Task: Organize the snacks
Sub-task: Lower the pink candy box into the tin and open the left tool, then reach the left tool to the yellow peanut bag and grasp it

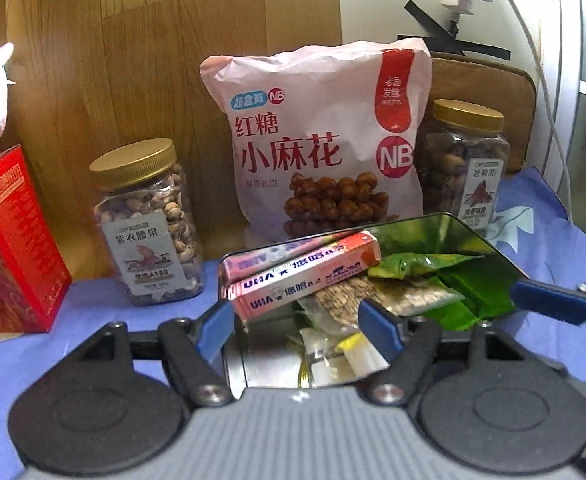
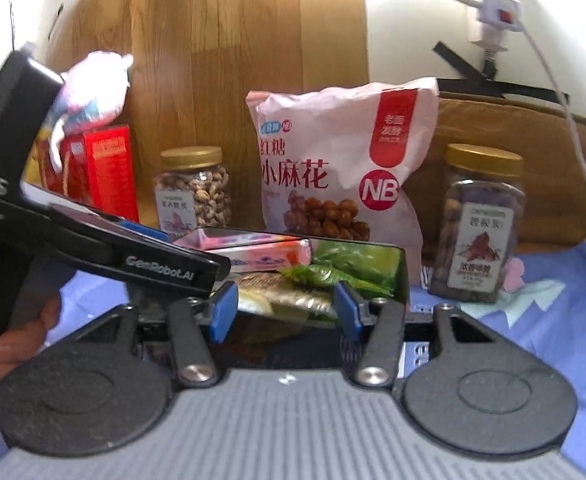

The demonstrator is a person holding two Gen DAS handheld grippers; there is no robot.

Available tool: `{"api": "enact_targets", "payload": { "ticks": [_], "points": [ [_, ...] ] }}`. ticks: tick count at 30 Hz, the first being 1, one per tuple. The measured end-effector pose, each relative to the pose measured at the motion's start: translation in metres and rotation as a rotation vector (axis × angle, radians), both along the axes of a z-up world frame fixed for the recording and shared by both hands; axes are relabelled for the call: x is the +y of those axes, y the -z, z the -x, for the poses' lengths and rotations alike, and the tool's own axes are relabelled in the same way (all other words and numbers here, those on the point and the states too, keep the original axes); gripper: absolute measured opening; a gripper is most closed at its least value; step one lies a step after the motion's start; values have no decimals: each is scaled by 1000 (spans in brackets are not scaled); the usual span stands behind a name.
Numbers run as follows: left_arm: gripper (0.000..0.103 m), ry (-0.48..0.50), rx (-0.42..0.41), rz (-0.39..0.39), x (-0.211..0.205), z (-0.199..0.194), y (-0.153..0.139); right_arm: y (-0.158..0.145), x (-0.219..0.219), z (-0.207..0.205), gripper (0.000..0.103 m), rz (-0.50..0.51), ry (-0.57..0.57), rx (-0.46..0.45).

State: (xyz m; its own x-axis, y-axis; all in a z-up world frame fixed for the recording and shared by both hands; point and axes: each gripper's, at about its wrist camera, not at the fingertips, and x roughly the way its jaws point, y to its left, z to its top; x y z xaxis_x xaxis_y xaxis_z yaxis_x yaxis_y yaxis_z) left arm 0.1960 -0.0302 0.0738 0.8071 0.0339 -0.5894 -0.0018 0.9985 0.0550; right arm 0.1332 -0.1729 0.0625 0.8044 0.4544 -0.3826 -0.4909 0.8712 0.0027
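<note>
Left wrist view: your left gripper (image 1: 299, 330) stands with jaws apart and nothing clamped, over the near edge of the tin (image 1: 473, 236). The tin holds two pink boxes (image 1: 305, 276) and green packets (image 1: 425, 264). Behind it stand the pink bag (image 1: 317, 140) and two jars (image 1: 149, 220).

Right wrist view: your right gripper (image 2: 287, 312) is partly open, empty, at the tin's near rim.

A: Right gripper (image 2: 285, 314) — jaws apart, nothing pinched, poised over the near rim of the metal tin (image 2: 401, 276).
B: Contents?
A: Pink candy boxes (image 2: 269, 254), green packets (image 2: 333, 272). Left gripper (image 2: 165, 256) reaches in beside it.
B: Worktop's back edge?
A: Cashew jar (image 2: 193, 188), pink bag (image 2: 341, 160), darker nut jar (image 2: 481, 224).
</note>
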Motion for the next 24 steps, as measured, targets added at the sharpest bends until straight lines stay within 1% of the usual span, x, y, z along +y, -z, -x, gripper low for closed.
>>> {"api": "enact_targets", "payload": {
  "ticks": [3,7,10,12,14,16,19,21,24],
  "points": [
    [71,2,-5,-9,-3,9,-3,3,-11,13,56,-45,2,30],
    [72,2,-6,-12,-5,18,-5,19,-19,15,56,-87,-12,162],
    [73,-3,-15,-16,-8,30,-5,34,-18,5,56,-115,-22,275],
    [73,-1,-11,-13,-8,36,-5,41,-15,-2,55,-136,-25,335],
    [73,-1,-8,-21,-8,42,-3,46,-12,-6,54,-139,-19,359],
    [73,-1,-4,-32,-8,47,-2,49,-9,-6,50,-131,-31,377],
    [73,-6,0,-37,-7,51,-2,47,-4,2,45,-96,-71,381],
    [73,-7,1,-36,-7,55,-1,46,-1,5,30,-77,-88,389],
    [73,-3,3,-38,-9,60,0,45,-4,11,24,-56,-102,392]
  ]
}}
